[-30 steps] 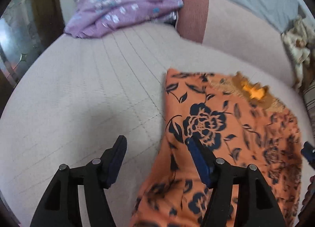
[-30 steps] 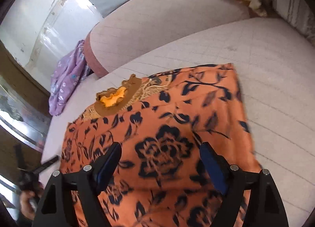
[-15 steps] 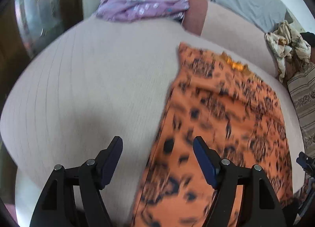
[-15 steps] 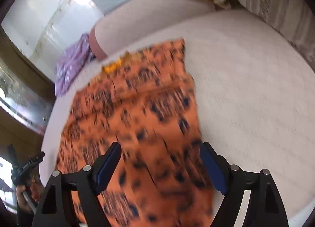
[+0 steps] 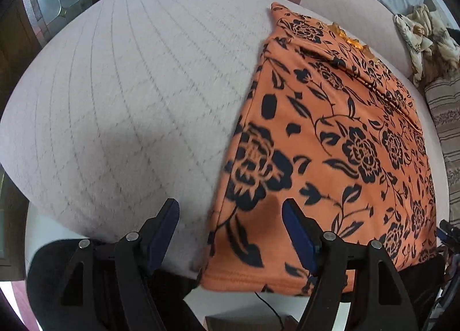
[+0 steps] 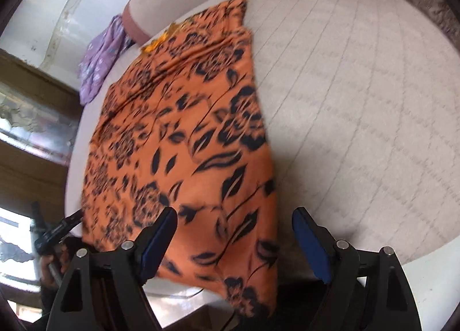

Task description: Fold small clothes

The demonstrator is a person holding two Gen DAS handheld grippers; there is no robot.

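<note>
The orange black-flowered cloth garment (image 5: 330, 135) is spread on the quilted beige cushion (image 5: 129, 95), its hem overhanging the front edge. The left gripper (image 5: 230, 233) and right gripper (image 6: 234, 236) are held wide, empty. Each hem corner should be pinched evenly. The underside is hidden.

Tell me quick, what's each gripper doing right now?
Left gripper: open, holding nothing, above the near edge of the orange garment.
Right gripper: open, holding nothing.
</note>
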